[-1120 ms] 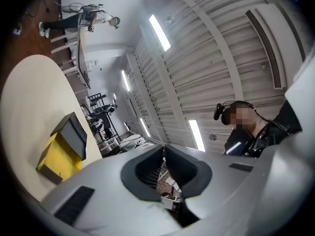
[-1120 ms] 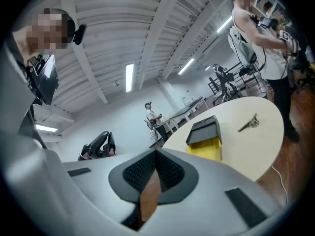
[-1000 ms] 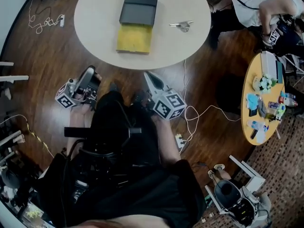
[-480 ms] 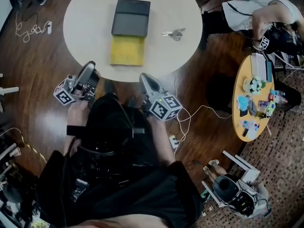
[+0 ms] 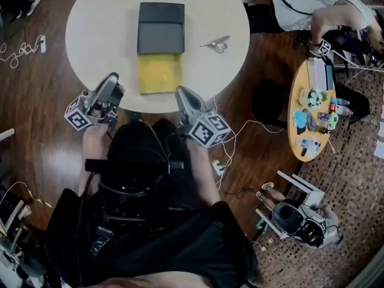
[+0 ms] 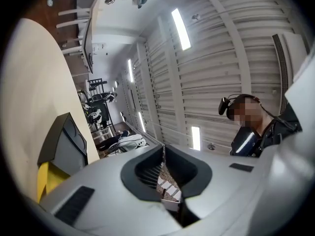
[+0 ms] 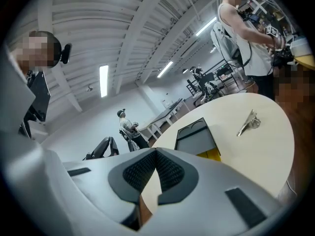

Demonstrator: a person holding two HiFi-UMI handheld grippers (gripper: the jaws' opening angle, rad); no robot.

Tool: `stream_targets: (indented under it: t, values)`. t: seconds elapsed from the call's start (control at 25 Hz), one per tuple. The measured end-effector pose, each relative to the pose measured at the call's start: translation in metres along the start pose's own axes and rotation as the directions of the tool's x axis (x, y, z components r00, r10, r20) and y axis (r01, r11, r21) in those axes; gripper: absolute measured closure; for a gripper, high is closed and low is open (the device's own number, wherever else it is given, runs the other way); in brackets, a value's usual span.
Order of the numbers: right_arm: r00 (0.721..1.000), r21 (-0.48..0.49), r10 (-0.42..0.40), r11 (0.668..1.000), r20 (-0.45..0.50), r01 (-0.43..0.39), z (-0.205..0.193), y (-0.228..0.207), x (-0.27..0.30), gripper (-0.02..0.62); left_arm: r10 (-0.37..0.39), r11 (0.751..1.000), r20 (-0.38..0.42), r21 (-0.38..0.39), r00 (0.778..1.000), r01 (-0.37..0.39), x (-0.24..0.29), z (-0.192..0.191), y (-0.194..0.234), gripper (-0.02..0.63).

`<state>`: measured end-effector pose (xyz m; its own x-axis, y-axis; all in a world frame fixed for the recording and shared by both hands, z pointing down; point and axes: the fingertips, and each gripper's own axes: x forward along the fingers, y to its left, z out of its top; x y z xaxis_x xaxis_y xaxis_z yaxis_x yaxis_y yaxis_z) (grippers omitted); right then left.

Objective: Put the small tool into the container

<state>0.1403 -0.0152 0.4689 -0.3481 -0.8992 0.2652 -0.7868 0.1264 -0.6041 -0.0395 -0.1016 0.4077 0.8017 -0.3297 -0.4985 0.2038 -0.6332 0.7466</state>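
A small silver metal tool (image 5: 216, 43) lies on the round white table (image 5: 96, 17), to the right of the container (image 5: 159, 45). The container is a flat box with its dark lid folded back and a yellow inside. My left gripper (image 5: 113, 80) hovers at the table's near edge, left of the box, jaws shut and empty. My right gripper (image 5: 180, 92) sits at the near edge just right of the box, also shut and empty. The right gripper view has the shut gripper (image 7: 156, 152) in front of the container (image 7: 196, 137) and the tool (image 7: 248, 123). The left gripper view shows the shut gripper (image 6: 164, 148) and the container (image 6: 63, 144) at its left.
A small orange table (image 5: 296, 143) crowded with several items stands at the right. A person (image 5: 312, 11) bends over at the upper right. White cables (image 5: 243, 131) and a power strip (image 5: 219, 167) lie on the wooden floor, with a machine (image 5: 294, 221) at the lower right.
The table has come closer in the head view. Both grippers have moved forward to its near edge, either side of the box. Their jaws stay shut.
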Motion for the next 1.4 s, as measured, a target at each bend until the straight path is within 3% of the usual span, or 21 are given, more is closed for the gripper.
stream_targets:
  t: [0.24,0.48,0.64,0.76,0.92,1.12,1.32,1.4]
  values:
    - [0.994,0.066,-0.109,0.992,0.005,0.108,-0.010,-0.028,-0.003,0.595,0.017,1.000,-0.002,-0.015,1.000,-0.017,-0.007,0.016,0.034,0.600]
    - [0.970,0.121,-0.244,0.963,0.008,0.241,0.014,-0.099,-0.010,0.573,0.022,0.999,0.031,-0.040,0.999,-0.021,-0.001,0.029,0.040,0.600]
    - [0.950,0.141,-0.311,0.939,-0.044,0.314,0.024,-0.169,-0.010,0.449,0.077,0.997,0.069,0.006,0.995,-0.077,0.004,0.033,0.046,0.600]
    - [0.931,0.152,-0.359,0.918,-0.069,0.365,0.035,-0.222,-0.006,0.413,0.117,0.992,0.105,0.030,0.988,-0.121,0.006,0.037,0.044,0.600]
    - [0.906,0.224,-0.416,0.878,-0.081,0.424,0.051,-0.299,0.010,0.412,0.162,0.982,0.119,0.073,0.980,-0.171,0.016,0.037,0.036,0.600]
    - [0.886,0.397,-0.452,0.798,-0.101,0.453,0.049,-0.378,0.037,0.413,0.241,0.958,0.171,0.117,0.955,-0.263,0.011,0.037,0.031,0.600]
    - [0.886,0.487,-0.448,0.750,-0.121,0.446,0.040,-0.413,0.063,0.417,0.284,0.939,0.207,0.140,0.936,-0.316,0.004,0.034,0.024,0.600]
    - [0.890,0.507,-0.441,0.743,-0.119,0.437,0.039,-0.419,0.072,0.466,0.286,0.936,0.210,0.147,0.935,-0.319,0.005,0.034,0.022,0.600]
